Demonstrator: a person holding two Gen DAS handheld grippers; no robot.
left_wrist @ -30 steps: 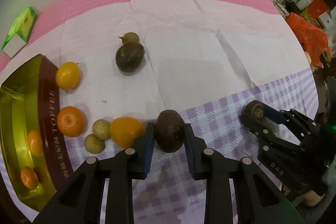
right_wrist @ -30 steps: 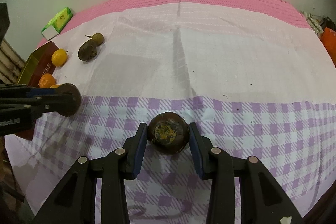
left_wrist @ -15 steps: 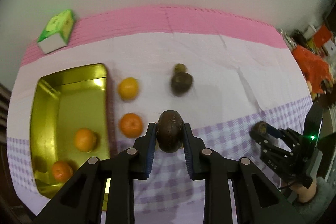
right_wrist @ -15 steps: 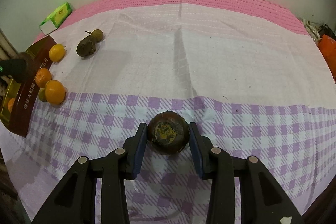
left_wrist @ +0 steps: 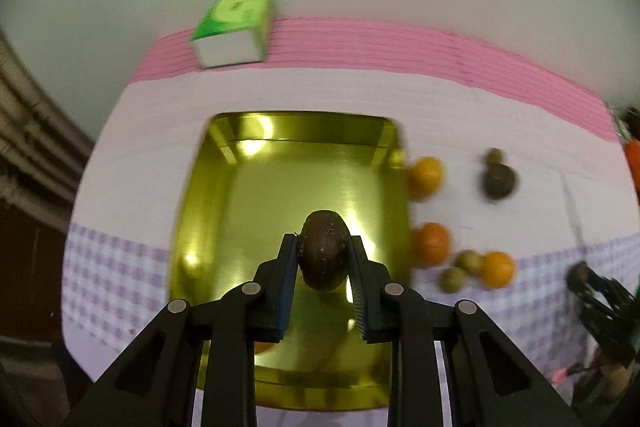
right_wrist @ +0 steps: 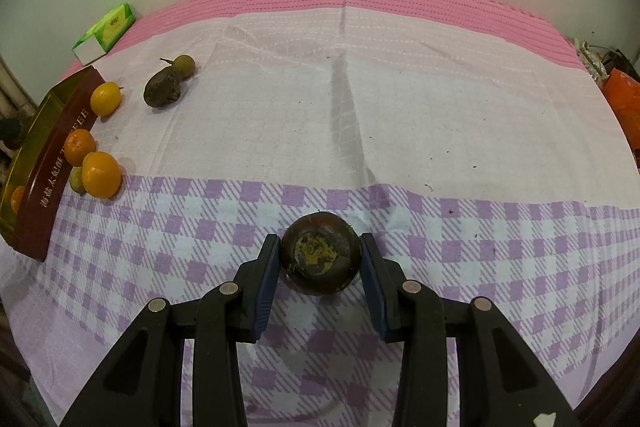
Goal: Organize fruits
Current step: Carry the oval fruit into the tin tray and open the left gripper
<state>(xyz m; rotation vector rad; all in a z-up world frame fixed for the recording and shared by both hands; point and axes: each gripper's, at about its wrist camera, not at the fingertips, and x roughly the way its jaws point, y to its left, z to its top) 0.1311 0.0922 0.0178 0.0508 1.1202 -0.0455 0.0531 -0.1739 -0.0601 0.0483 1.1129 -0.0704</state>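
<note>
My left gripper (left_wrist: 323, 259) is shut on a dark brown passion fruit (left_wrist: 322, 251) and holds it above the gold tin tray (left_wrist: 200, 211). An orange shows partly inside the tray under my fingers (left_wrist: 262, 347). My right gripper (right_wrist: 320, 263) is shut on another dark passion fruit (right_wrist: 320, 253) over the purple checked cloth (right_wrist: 180, 227). The tray also shows at the left edge of the right wrist view (right_wrist: 44, 155). Oranges (right_wrist: 101, 174) and small green fruits (left_wrist: 454, 279) lie beside the tray. A third passion fruit (right_wrist: 162, 89) lies farther back.
A green and white carton (left_wrist: 232, 27) stands on the pink strip behind the tray. Orange bags (right_wrist: 624, 99) sit off the table's right end. A wall runs behind the table.
My left gripper has carried its passion fruit left, from over the checked cloth to above the gold tray. My right gripper has stayed still with its fruit.
</note>
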